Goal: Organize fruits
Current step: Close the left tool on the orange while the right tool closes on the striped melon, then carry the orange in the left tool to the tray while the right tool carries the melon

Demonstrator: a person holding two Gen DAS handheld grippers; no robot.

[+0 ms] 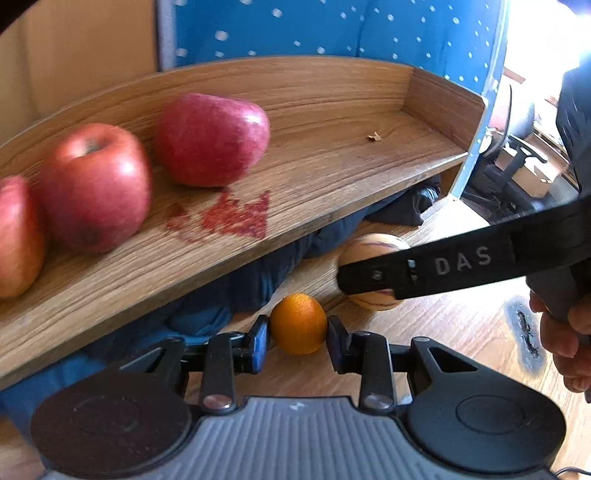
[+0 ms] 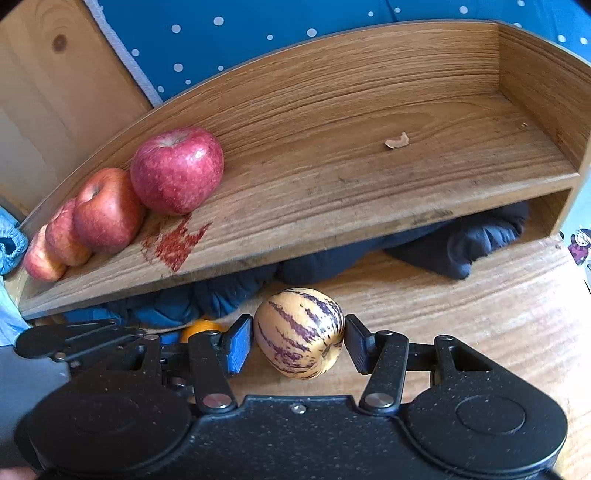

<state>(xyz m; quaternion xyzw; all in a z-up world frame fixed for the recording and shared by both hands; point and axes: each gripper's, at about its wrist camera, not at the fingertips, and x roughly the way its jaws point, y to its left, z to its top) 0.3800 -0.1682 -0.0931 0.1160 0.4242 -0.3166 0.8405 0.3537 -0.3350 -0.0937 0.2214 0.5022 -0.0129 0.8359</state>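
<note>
My left gripper (image 1: 298,328) is shut on a small orange (image 1: 298,323), low over the wooden tabletop (image 1: 454,325). My right gripper (image 2: 298,338) is shut on a cream pepino melon with purple stripes (image 2: 301,332), and its pads touch both sides. The melon (image 1: 369,247) lies just right of and behind the orange, partly hidden by a right gripper finger (image 1: 424,267). In the right wrist view the orange (image 2: 201,326) peeks out at the left. Several red apples (image 2: 177,170) (image 1: 210,138) sit in a row on the left of a raised wooden shelf (image 2: 369,166) (image 1: 332,122).
A red smear (image 2: 173,243) marks the shelf front near the apples, and a small crumb (image 2: 397,141) lies on its bare right part. Dark blue cloth (image 2: 461,243) is bunched under the shelf. A blue dotted panel (image 1: 332,26) stands behind. A hand (image 1: 565,332) is at the right.
</note>
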